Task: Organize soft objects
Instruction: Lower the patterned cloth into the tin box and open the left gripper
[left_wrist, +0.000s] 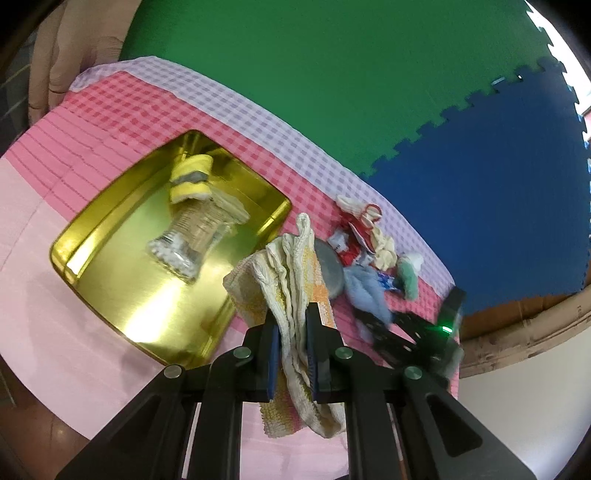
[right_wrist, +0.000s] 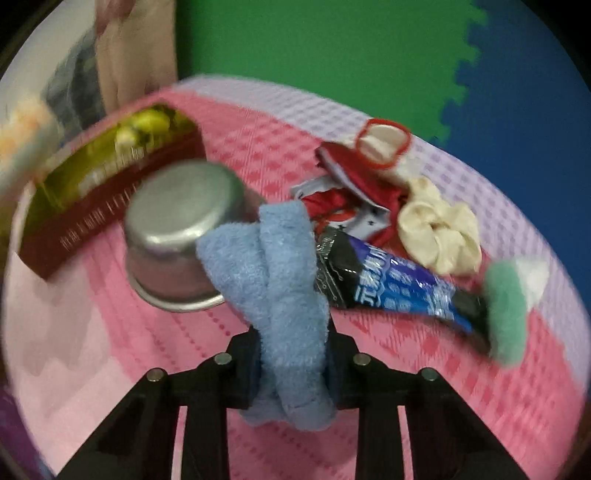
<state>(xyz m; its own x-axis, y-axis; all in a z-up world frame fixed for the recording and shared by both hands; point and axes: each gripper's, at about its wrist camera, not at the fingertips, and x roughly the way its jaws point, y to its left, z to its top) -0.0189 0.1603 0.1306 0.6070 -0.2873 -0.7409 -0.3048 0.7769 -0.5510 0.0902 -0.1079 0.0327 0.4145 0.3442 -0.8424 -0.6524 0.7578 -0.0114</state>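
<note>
Left wrist view: the left gripper (left_wrist: 291, 332) is seen clamped tight on a cream and orange knitted cloth (left_wrist: 291, 266). The cloth is squeezed between the two pads and hangs out above and below them. A gold tray (left_wrist: 92, 236) is found at about 10 o'clock from the gripper, on a pink checked tablecloth (left_wrist: 122, 110). Inside the tray a yellow and grey sponge (left_wrist: 192, 177) is laid, and a clear plastic packet (left_wrist: 192, 236) is laid just beside it. At about 2 o'clock a small pile of soft things is seen, with a green puff (left_wrist: 410, 277) at its far right. The right gripper (left_wrist: 373, 321) is spotted there too, at 3 o'clock, dark and blurred, with a blue fluffy cloth (left_wrist: 365, 288) at its tip.

From the right wrist view, the right gripper (right_wrist: 293, 354) is seen closed on the blue fluffy cloth (right_wrist: 280, 266), which is pinched between its pads. A metal bowl (right_wrist: 177, 221) is set upside down at 11 o'clock, touching the cloth. A blue and black wrapper (right_wrist: 388, 288) is laid at 2 o'clock. A cream scrunchie (right_wrist: 439, 232) is seen past it, near a red and white cloth thing (right_wrist: 369, 162). The green puff (right_wrist: 506, 306) is at 3 o'clock. The gold tray (right_wrist: 92, 173) is seen at 10 o'clock, blurred.
</note>
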